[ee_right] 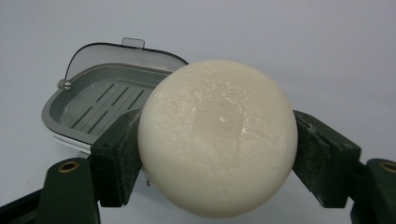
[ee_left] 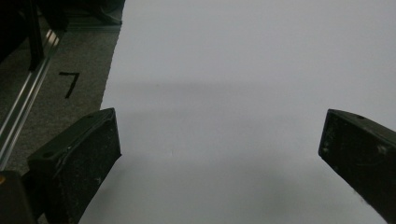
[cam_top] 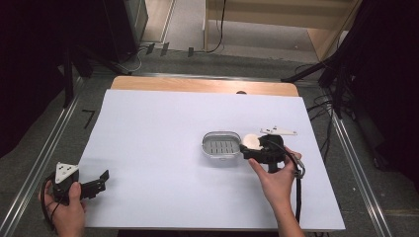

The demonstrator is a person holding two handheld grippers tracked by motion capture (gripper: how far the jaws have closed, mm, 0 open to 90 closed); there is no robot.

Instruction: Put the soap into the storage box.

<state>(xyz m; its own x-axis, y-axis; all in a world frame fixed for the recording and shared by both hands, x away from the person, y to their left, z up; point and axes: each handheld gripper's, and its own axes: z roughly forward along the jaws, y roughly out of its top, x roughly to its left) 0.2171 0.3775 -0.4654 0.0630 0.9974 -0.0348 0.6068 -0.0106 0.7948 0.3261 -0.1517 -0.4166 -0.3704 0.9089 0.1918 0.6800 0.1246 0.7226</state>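
Keep soap level over worktop, carry left until centred above open dish just beside it. Lower onto slats before loosening right fingers, now clamped on soap. Left fingers wide, idle.

The left gripper holds its two black jaws far apart, with nothing between them. Under them lies the white sheet that covers the table. The left edge of the sheet runs up beside the left jaw. Past this edge is grey floor with a black mark like a "7" and a metal rail at the far left.
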